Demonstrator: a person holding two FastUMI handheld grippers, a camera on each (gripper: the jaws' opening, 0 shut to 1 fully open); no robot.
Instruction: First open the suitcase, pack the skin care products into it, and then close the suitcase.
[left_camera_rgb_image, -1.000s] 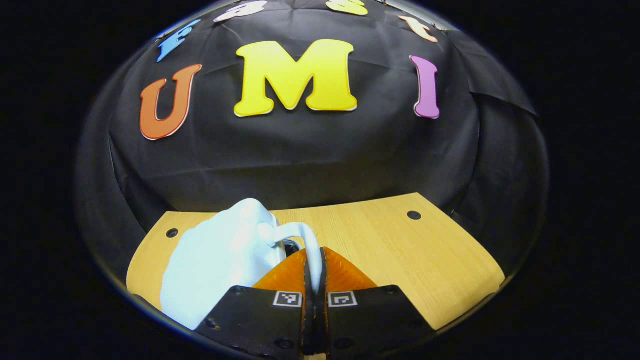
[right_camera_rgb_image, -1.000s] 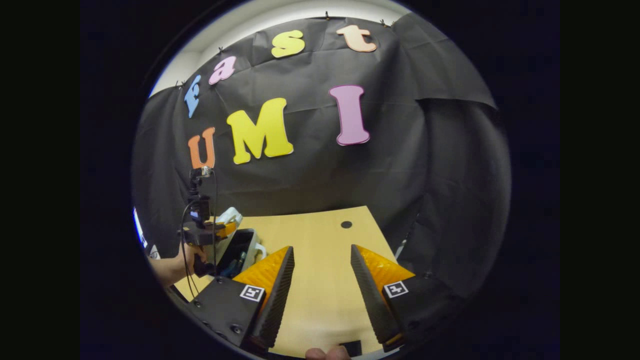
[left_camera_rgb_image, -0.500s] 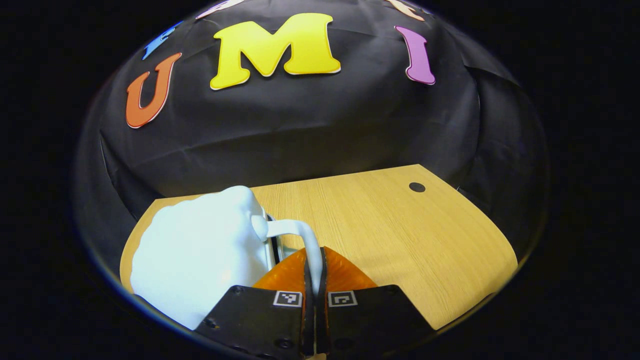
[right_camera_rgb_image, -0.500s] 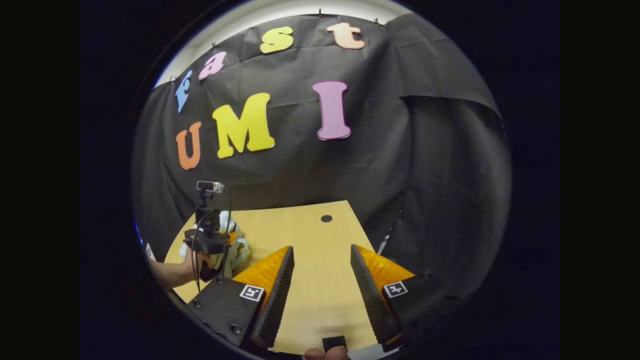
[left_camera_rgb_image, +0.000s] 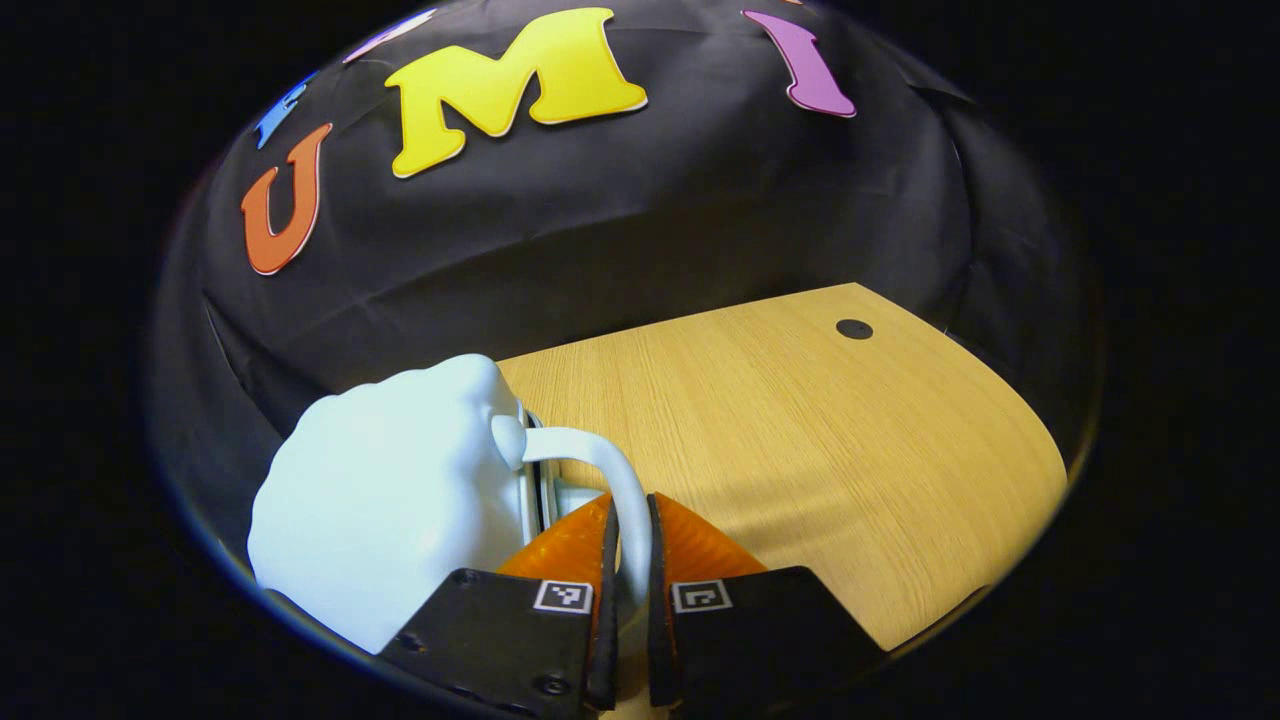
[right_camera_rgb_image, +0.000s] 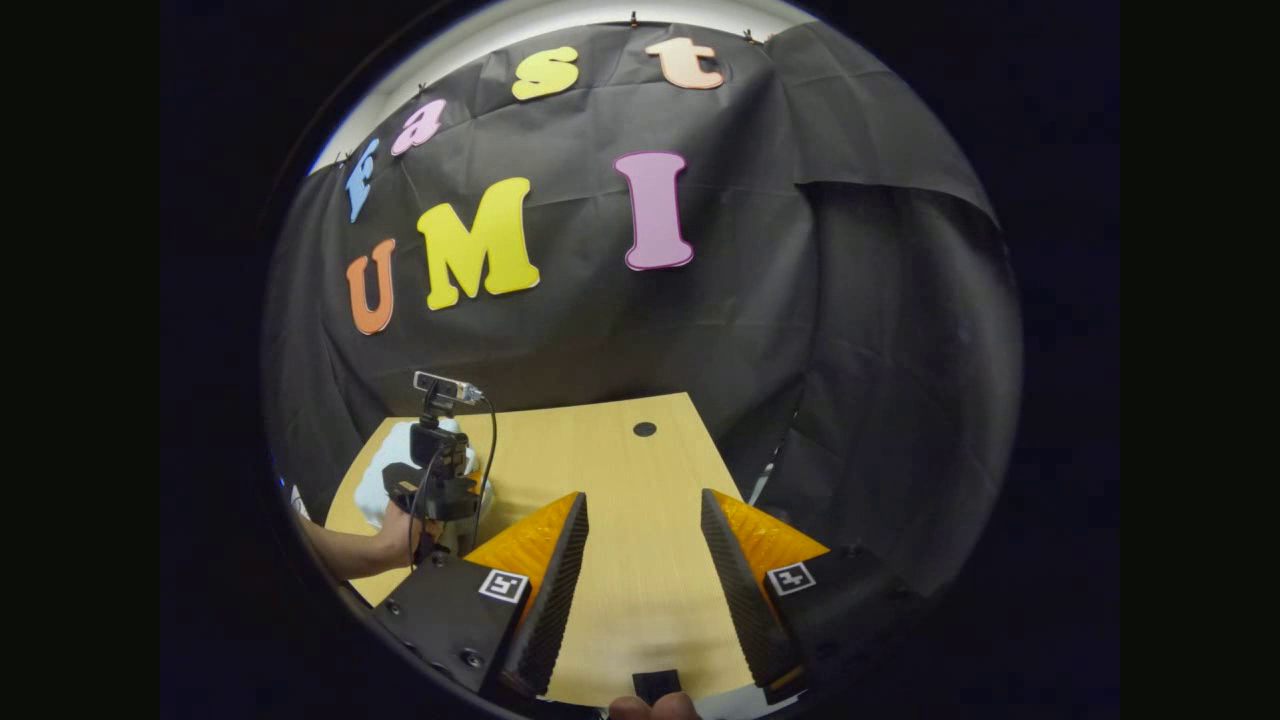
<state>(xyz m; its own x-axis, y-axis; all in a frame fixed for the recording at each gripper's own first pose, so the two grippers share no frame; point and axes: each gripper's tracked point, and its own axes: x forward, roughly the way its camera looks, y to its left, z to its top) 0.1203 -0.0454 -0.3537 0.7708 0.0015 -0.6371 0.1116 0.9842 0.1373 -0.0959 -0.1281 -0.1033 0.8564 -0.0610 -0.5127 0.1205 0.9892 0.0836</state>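
Black gripper (right_camera_rgb_image: 640, 545) bodies with square markers

We can't see inside the suitcase (left_camera_rgb_image: 390, 500); its near edge is cut off. In the right gripper view it (right_camera_rgb_image: 385, 475) sits mostly behind the left gripper (right_camera_rgb_image: 440, 480), too small to judge.

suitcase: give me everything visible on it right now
The suitcase is small, pale bluish-white, with a smooth, moulded plastic-looking shell. It lies on the wooden table near its left edge, lid down, with a thin dark seam showing between the halves. A curved white handle arches off its side; the left gripper has its jaws closed on that handle. In the right gripper view the left gripper partly hides the case.
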